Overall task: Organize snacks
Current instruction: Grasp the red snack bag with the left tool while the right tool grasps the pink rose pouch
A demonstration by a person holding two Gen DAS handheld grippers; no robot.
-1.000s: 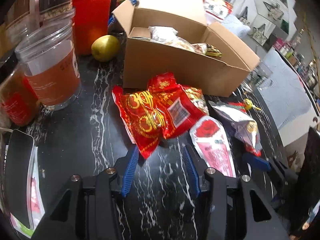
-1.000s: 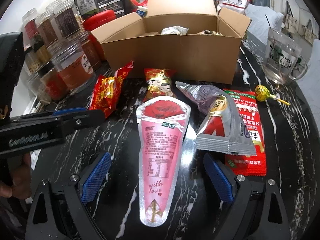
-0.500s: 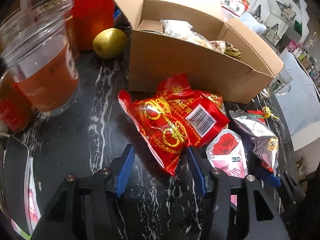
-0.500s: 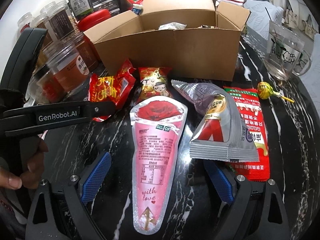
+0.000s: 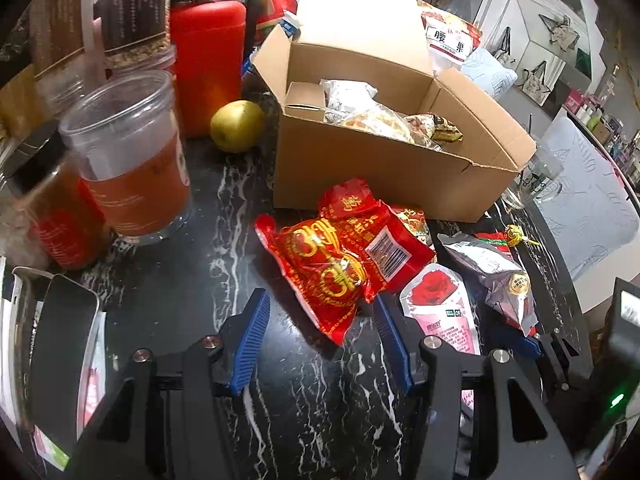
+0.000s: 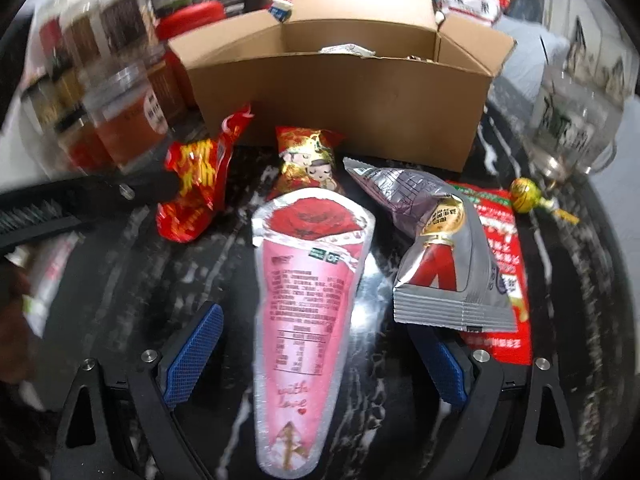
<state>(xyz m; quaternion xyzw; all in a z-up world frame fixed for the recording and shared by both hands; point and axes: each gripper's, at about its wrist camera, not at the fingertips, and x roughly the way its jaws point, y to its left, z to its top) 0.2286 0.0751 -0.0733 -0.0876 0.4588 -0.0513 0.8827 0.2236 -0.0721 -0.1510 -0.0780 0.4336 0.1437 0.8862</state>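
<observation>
An open cardboard box (image 5: 380, 168) (image 6: 340, 100) holds a few wrapped snacks. In front of it lies a red and gold snack packet (image 5: 336, 264) (image 6: 196, 196). Its near corner sits between the blue pads of my left gripper (image 5: 322, 334), which is open and not pressing on it. A pink rose cone packet (image 6: 308, 300) (image 5: 440, 312) lies flat between the jaws of my right gripper (image 6: 320, 356). Those jaws are closing, but the pads stand clear of the packet. A silver packet (image 6: 440, 248), a flat red packet (image 6: 504, 264), a small cartoon candy packet (image 6: 310, 160) and a lollipop (image 6: 526, 200) lie nearby.
Several clear jars (image 5: 132, 168) and a red canister (image 5: 208, 60) crowd the left side, with a yellow-green fruit (image 5: 238, 126) beside the box. A glass mug (image 6: 572, 120) stands right of the box. A bag of nuts (image 5: 448, 40) leans behind it. The black marble counter (image 5: 224, 248) drops off at the right.
My left gripper's jaws have widened and moved forward, so the red packet's corner now lies between them. My right gripper's jaws have narrowed around the pink cone packet.
</observation>
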